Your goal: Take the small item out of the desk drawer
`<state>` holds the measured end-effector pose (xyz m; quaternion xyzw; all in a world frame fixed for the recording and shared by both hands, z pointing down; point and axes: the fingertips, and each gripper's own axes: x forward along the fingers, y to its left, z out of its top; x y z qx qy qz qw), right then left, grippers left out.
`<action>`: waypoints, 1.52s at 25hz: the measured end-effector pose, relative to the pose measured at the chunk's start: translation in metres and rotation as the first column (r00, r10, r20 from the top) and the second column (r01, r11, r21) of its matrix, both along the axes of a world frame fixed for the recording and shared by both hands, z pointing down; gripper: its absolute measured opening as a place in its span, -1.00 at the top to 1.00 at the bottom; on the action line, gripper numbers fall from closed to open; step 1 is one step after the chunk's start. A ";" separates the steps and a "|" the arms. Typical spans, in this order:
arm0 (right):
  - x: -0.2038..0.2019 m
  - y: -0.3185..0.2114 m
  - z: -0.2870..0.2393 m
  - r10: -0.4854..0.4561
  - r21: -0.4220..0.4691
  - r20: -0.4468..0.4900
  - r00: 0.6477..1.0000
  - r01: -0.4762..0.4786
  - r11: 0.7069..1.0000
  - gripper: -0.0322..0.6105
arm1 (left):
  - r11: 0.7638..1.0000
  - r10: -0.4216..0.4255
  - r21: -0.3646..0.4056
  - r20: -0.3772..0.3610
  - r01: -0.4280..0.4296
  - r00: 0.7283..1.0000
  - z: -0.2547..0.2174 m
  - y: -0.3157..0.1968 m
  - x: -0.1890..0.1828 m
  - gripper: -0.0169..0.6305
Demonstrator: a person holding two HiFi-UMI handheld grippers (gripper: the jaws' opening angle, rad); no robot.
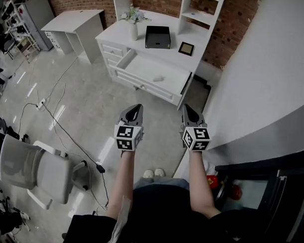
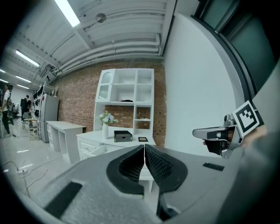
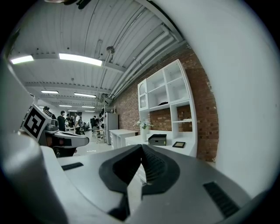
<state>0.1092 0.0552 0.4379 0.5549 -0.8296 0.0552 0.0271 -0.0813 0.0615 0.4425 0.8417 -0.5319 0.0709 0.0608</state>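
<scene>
The white desk (image 1: 111, 38) stands ahead against the brick wall with its wide drawer (image 1: 142, 69) pulled open. A small pale item (image 1: 158, 79) lies on the drawer's bottom towards the right. Both grippers are held side by side over the floor, well short of the desk. My left gripper (image 1: 137, 107) is shut with nothing in it, its pads meeting in the left gripper view (image 2: 144, 147). My right gripper (image 1: 186, 107) is also shut and empty (image 3: 141, 147). Each gripper shows in the other's view: the right one (image 2: 215, 133), the left one (image 3: 65, 140).
On the desk top are a flower vase (image 1: 134, 24), a black box (image 1: 158, 37) and a small dark frame (image 1: 186, 48). A white wall (image 1: 263, 82) runs close on the right. A white office chair (image 1: 36, 170) and floor cables (image 1: 57, 121) lie left. Another white desk (image 1: 76, 20) stands far left.
</scene>
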 end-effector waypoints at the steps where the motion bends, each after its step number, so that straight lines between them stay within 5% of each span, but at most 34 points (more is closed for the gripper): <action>1: 0.000 0.000 0.001 0.000 -0.002 0.002 1.000 0.000 1.000 0.90 | 1.000 -0.001 -0.002 0.000 0.001 1.000 0.002 0.000 0.000 0.91; 5: -0.002 -0.003 0.001 -0.002 -0.002 0.007 1.000 0.002 1.000 0.90 | 1.000 -0.002 0.001 -0.005 0.002 1.000 0.003 -0.002 -0.003 0.91; 13: -0.009 -0.007 -0.002 0.004 0.004 0.012 1.000 -0.004 1.000 0.90 | 0.999 -0.016 0.037 -0.040 0.017 0.999 -0.007 -0.006 -0.017 0.32; 38: -0.023 -0.027 0.007 0.054 0.001 0.002 0.999 -0.054 0.999 0.90 | 0.999 0.010 0.032 -0.030 -0.009 1.000 0.005 -0.040 -0.042 0.26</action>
